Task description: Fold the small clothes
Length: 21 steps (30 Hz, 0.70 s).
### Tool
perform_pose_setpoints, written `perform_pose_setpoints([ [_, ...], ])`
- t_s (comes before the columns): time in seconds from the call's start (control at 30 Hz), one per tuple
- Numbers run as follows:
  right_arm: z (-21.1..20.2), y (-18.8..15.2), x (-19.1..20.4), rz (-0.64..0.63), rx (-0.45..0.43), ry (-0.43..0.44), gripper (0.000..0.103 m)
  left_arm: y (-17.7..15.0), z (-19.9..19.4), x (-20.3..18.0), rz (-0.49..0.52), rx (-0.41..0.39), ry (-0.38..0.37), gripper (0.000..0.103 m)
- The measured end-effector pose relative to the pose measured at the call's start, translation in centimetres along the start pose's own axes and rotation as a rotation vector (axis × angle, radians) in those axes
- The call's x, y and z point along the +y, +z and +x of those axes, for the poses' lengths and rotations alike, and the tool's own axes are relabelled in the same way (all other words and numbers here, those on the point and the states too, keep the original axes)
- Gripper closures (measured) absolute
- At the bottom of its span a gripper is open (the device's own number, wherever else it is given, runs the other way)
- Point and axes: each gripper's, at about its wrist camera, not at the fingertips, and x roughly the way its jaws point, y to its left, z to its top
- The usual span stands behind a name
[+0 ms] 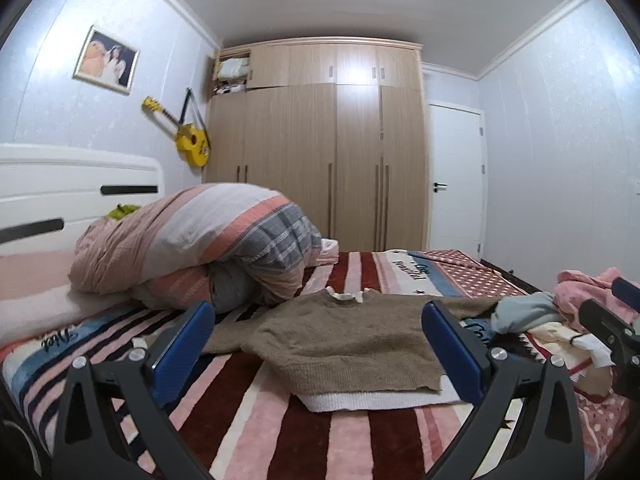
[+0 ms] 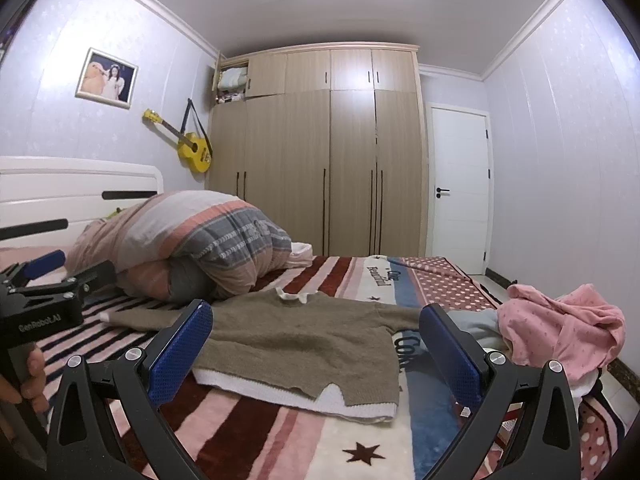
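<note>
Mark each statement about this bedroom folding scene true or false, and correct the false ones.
1. The brown sweater lies spread on the bed. True.
2. The left gripper is shut on the sweater. False: its jaws stand open and hold nothing.
3. A yellow guitar hangs on the wall. True.
4. The pink clothes lie left of the sweater. False: they are piled to its right, near the bed's edge.
5. The right gripper is open. True.
6. The white door stands wide open. False: it is closed.
</note>
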Motion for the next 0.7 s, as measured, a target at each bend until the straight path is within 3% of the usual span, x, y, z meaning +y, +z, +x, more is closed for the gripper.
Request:
perform_pose_setpoints([
  [0.1, 1.4, -0.3, -0.3, 0.008, -0.017, -0.009, 0.001, -0.4, 2.5, 0.4, 0.002, 0.028, -0.038, 0.001],
  [0.27, 4.1, 0.7, -0.6, 0.033, -0.049, -0.037, 0.001, 0.0, 6.5, 1.1, -0.012, 0.072, -0.040, 0.001],
  [0.43, 8.8, 2.3, 0.8, -0.007, 0.097, -0.034, 0.001, 1.1, 11.0, 4.7, -0.144, 0.252, -0.068, 0.001],
  [0.57, 11.3, 3.2, 1.6, -0.023, 0.182, -0.033, 0.001, 0.7, 14.8, 9.4, -0.201, 0.426, 0.041, 0.001],
  [0.7, 13.6, 3.9, 1.9, 0.023, 0.247, 0.005, 0.001, -1.7, 18.3, 16.8, -0.333, 0.574, 0.174, 0.001],
])
